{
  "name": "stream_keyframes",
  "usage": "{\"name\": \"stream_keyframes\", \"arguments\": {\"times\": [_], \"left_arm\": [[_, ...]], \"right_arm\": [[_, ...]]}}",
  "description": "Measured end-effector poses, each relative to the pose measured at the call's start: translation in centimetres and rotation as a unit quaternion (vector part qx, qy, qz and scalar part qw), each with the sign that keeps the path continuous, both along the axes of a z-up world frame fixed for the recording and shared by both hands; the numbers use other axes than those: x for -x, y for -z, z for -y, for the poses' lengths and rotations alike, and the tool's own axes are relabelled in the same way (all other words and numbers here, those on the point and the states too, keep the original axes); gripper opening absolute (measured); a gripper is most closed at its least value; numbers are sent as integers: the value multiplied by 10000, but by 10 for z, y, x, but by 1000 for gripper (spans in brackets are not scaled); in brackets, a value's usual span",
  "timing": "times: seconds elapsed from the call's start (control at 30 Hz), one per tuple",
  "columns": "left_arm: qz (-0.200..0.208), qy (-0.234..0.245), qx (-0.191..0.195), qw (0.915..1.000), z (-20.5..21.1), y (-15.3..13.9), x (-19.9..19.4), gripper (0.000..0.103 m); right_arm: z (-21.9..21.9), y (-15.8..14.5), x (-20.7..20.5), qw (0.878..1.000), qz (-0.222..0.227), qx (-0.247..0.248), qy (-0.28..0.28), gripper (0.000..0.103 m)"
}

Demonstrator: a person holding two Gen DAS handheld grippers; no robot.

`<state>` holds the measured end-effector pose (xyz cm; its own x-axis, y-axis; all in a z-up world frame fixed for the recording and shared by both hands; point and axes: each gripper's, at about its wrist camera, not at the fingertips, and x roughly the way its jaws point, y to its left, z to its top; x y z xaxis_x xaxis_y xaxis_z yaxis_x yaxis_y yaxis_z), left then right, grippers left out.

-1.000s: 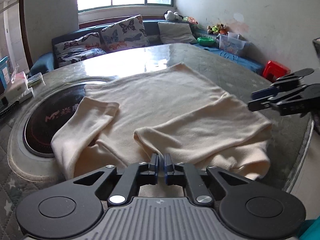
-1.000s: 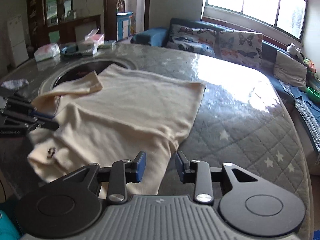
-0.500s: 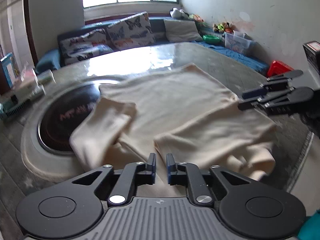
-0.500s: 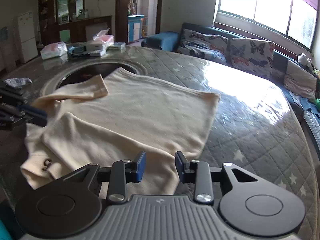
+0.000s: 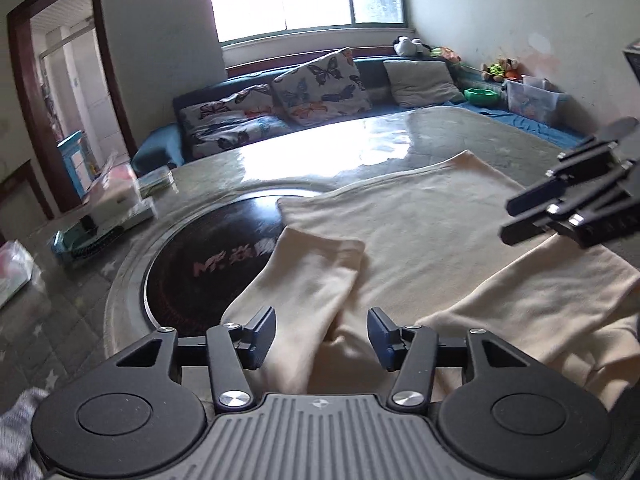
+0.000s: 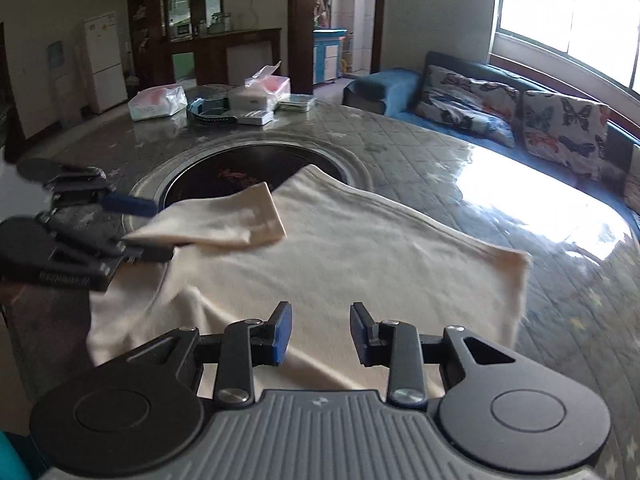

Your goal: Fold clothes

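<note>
Cream long-sleeved top [image 5: 432, 216] lies spread on the round quilted surface [image 6: 440, 152], partly over the dark central hob [image 5: 208, 256], both sleeves already folded inward across the body. Left claw [image 5: 322, 338] is wide open and empty above the near sleeve [image 5: 304, 280]; right claw [image 6: 320, 332] is also parted, gripping nothing, over the opposite side. Judged step: between folds; next move likely calls for pinching the near edge with both claws and carrying it over evenly.

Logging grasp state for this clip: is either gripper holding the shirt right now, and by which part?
Nothing is held. The left gripper is open over the folded-in sleeve of the shirt; the right gripper is open above its body.
</note>
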<state>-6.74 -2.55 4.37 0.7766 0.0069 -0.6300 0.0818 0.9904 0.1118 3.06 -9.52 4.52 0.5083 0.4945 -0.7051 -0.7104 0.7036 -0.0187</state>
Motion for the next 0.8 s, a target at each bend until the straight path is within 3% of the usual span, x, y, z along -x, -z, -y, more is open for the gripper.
{"name": "stream_keyframes", "arguments": {"times": [0.17,0.43,0.53,0.57,0.6,0.67,0.8], "left_arm": [[-21,-8,155,9999,-7,-3,-1,56],[-191,539,139,9983,23,9,-64,47],[-233,559,-69,9981,34,19,-75,38],[-230,569,-66,9981,33,21,-75,31],[-231,578,-39,9981,31,22,-75,18],[-230,498,91,9985,22,22,-74,8],[13,20,530,9986,-12,8,-63,2]], "right_arm": [[-28,8,-16,9999,-134,10,-60,32],[-28,20,-10,9995,-272,145,63,32],[-22,22,-10,9993,-297,177,170,32],[-21,22,-9,9992,-286,198,186,32],[-20,22,-8,9992,-275,219,189,32],[-19,22,-7,9992,-261,246,176,32],[-22,18,-2,9995,-185,211,138,32]]}}
